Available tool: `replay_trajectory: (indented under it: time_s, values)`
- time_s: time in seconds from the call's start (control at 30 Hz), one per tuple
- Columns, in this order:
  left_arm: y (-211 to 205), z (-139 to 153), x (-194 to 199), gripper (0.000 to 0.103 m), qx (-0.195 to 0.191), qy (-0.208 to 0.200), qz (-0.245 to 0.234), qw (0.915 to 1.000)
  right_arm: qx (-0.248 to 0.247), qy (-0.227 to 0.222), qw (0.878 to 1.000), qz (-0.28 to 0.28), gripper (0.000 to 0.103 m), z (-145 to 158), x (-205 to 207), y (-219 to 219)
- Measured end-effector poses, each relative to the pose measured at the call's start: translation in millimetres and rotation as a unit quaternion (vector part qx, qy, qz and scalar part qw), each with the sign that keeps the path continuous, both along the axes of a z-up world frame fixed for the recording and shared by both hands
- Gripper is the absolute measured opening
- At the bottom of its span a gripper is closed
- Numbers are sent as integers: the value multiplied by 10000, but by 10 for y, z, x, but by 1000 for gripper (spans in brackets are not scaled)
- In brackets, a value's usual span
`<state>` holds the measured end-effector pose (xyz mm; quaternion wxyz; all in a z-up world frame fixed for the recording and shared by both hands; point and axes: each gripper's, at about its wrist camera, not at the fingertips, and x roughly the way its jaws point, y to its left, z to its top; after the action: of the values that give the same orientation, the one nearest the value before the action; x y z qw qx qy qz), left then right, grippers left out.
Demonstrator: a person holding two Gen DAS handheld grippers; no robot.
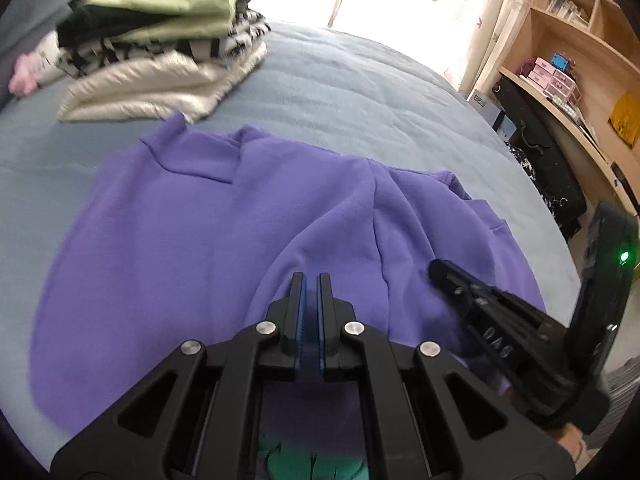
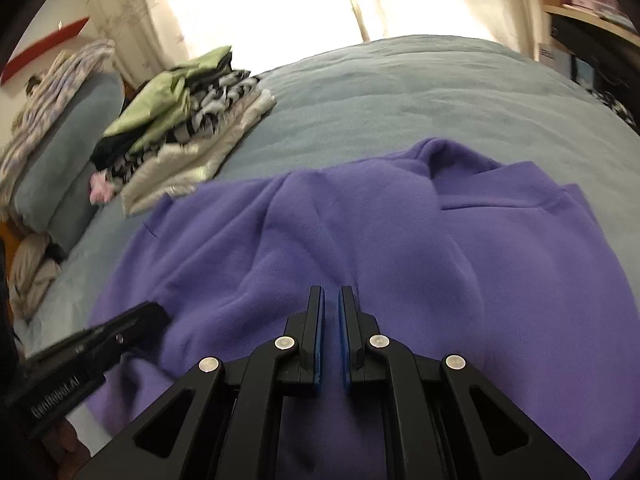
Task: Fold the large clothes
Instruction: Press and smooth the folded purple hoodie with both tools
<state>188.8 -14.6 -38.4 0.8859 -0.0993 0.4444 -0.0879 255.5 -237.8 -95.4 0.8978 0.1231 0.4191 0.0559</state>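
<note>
Blue bed (image 1: 360, 92), purple garment (image 1: 180, 240) near edge, both tools (image 1: 311, 280) (image 2: 331, 292) pressed together w/ purple fabric pinched.

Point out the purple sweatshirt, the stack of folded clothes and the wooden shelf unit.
purple sweatshirt (image 1: 192, 240): left wrist view, flat middle of the body.
stack of folded clothes (image 1: 160, 40): left wrist view, green garment on top.
wooden shelf unit (image 1: 532, 36): left wrist view, upright side panel.

White lettering runs along the side of the left tongs (image 2: 158, 314) in the right wrist view, too blurred to read with certainty. Raised characters on the right tongs' (image 1: 436, 270) body in the left wrist view are illegible.
</note>
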Motion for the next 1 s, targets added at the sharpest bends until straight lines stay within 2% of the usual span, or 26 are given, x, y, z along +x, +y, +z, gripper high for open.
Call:
replay_trajectory:
  time_s: [0.17,0.4,0.7,1.0]
  values:
    - [112,272,-343,2,140,12,172,9998,-75,-425,9990,105,6,399,-538,90]
    - [283,603,-954,2,182,-126,361,9991,-135,-644,9976,223,6,732,-1202,191]
    - [552,783,-1536,2,126,-137,559,9983,-199,-593,9974,364,6,869,-1778,268]
    - [745,687,-1782,2,59,80,774,9970,-313,-492,9970,508,8,813,-2063,308]
